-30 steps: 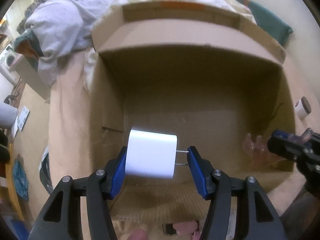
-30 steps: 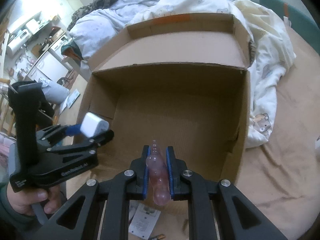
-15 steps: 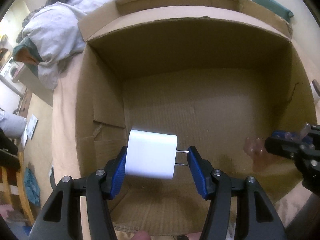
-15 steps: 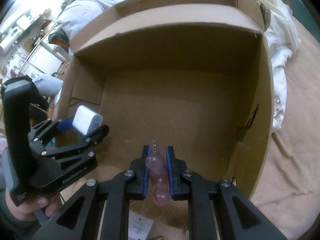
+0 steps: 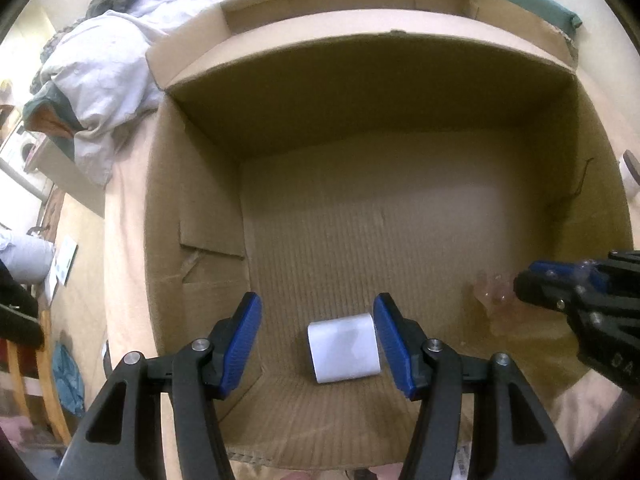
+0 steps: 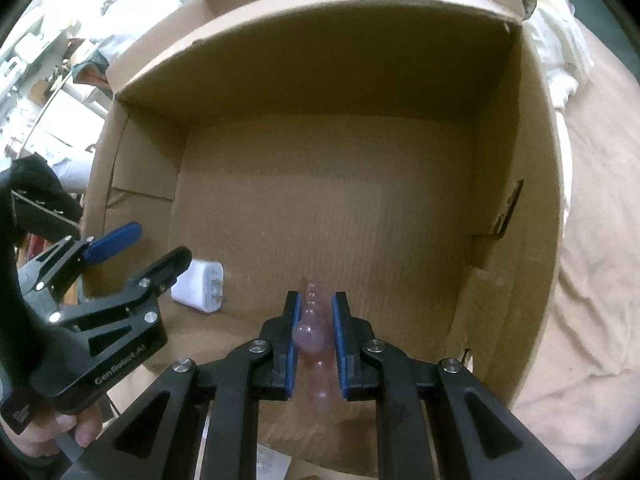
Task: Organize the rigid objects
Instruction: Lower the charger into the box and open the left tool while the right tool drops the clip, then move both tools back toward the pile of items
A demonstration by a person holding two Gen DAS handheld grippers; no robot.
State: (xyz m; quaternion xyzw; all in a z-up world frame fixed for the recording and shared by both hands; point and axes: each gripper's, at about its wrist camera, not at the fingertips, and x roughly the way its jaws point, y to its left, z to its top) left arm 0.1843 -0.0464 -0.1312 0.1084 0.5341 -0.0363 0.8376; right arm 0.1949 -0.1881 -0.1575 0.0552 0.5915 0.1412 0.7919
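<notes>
Left side: the left gripper (image 5: 318, 344) is hanging over the near left corner of the cardboard box (image 5: 192, 184) with its jaws standing apart and gripping nothing. The white charger (image 5: 343, 347) is lying on the box floor below them, close to the near wall and left wall, touching neither pad; in the right wrist view its two prongs are pointing toward the middle of the box. That item is judged as placed.

Right side: the right gripper (image 6: 314, 338) is reaching down into the box near the middle of the near wall, clamped tight on a pink see-through beaded piece (image 6: 314, 336), which is sticking out past the pads at both ends. Whether its tip is touching the floor cannot be told. The step in hand is judged to be setting this second item down beside the charger.

Next move: it is calling for lowering until the piece is resting on the cardboard, then opening the jaws and lifting straight up.

Surroundings: the box is sitting on a tan bedcover (image 6: 592, 240), with rumpled white bedding (image 5: 104, 76) behind the far left corner. The near wall and the left gripper itself are crowding the right hand's path; the floor beyond is lying bare
</notes>
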